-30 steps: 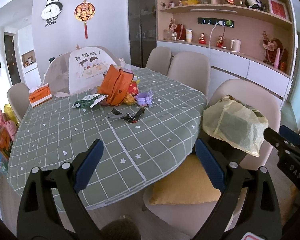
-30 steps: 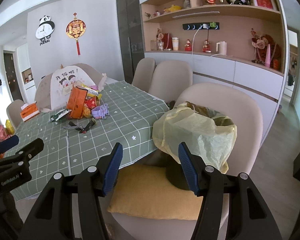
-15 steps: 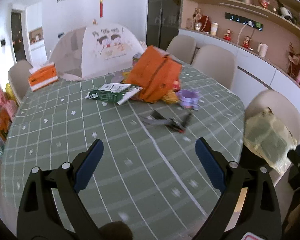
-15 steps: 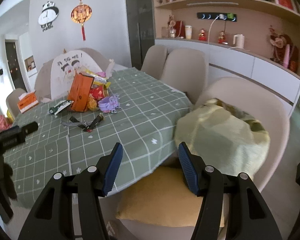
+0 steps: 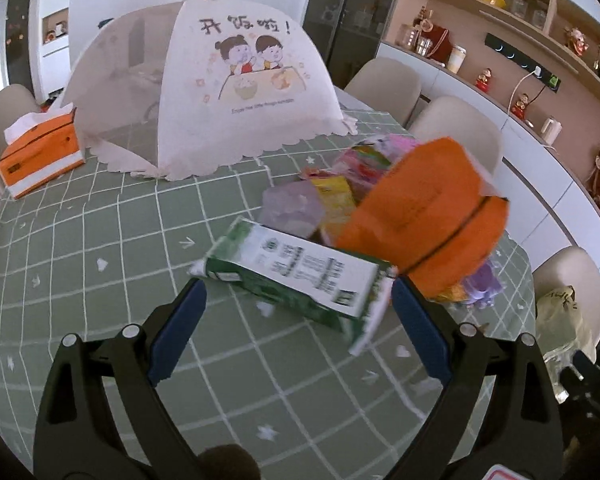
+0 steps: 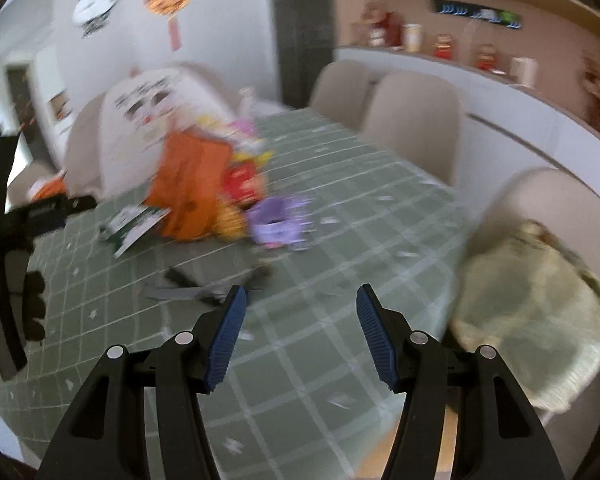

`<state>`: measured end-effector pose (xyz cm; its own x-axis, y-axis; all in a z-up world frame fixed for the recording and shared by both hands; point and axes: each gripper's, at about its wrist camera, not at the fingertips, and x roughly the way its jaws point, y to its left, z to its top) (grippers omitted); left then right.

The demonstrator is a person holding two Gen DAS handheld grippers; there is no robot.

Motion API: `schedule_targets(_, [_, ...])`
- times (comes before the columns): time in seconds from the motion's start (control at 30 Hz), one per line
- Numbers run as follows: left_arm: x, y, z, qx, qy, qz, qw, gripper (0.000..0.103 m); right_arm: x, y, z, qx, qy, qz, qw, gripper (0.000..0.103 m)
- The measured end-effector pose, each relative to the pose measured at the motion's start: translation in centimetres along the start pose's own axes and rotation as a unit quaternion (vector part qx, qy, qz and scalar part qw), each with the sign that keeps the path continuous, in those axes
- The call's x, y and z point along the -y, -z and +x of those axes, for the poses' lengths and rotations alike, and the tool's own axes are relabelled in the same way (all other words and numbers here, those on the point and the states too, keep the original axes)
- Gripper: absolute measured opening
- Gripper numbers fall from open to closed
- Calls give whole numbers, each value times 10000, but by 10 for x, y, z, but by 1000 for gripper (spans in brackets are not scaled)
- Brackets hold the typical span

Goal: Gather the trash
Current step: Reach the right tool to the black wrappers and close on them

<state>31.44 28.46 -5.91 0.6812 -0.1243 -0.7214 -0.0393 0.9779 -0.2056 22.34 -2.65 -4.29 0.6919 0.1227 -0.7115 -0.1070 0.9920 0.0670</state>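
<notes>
Carton (image 5: 296, 272) framed just ahead of left gripper (image 5: 296, 332), jaws apart, nothing clamped; wrapper pile (image 5: 380, 200) uncollected beyond.

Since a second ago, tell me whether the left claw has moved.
Yes. The left claw has advanced over the table toward the green carton, which now lies between its open fingers, nearer the food cover.

left gripper (image 5: 296, 332): black frame | blue pads | silver screws
</notes>
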Motion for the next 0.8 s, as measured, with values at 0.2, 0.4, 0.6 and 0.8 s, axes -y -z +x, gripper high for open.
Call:
schedule_targets(0.2, [-33,9,17,-442,-125,42,9989,90,-54,-5,51,-404,-580,-713,9949,55])
schedule_targets(0.4, [-56,22,17,-644,-134,-283,9974,90,-64,-8,93,-751,-649,-940,9906,55])
schedule_targets(0.6, [-39,20,11,-556,-71,-444,9974,90,-62,-12,118,-1023,-1281,-1127,9800,41])
schedule_targets(0.8, [-20,13,16,-541,-110,-1076,9927,90,-52,-18,116,-1121,-1934,-1237,9668,15])
